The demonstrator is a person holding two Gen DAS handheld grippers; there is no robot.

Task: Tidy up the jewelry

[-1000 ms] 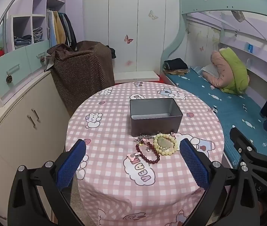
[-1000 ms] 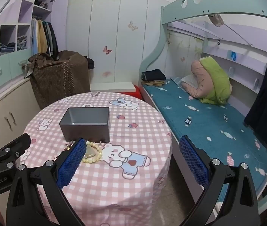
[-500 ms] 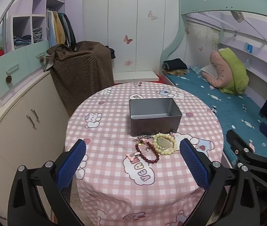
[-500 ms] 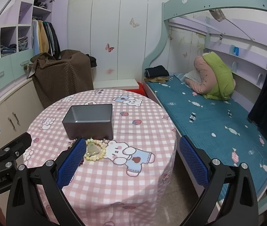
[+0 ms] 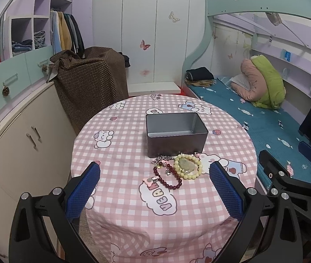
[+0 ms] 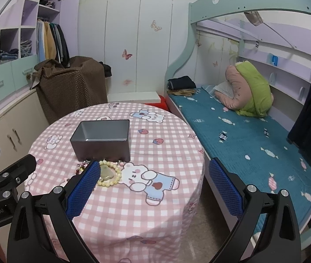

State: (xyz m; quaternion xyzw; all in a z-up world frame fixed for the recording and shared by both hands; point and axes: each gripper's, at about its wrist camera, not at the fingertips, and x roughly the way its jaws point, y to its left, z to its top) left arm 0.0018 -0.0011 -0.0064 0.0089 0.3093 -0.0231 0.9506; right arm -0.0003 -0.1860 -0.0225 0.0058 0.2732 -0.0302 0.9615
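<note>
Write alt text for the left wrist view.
A round table in a pink checked cloth holds an open grey tin, with a yellow bead bracelet and dark red bracelet lying before it. The open left gripper hovers near.

A round table [image 5: 120, 144] in pink check cloth bears 1 grey tin [image 5: 175, 135] and bracelets [image 5: 177, 171].

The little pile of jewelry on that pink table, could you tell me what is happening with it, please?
A person holds a claw in each hand, and both hover open over the round checked table, holding nothing. The left claw faces the pile: a yellow bead bracelet, a dark red bead bracelet and some small charms. All lie on the cloth just in front of the open grey tin, which looks empty. The right claw sits off to the right. Nothing has been put away yet.
</note>
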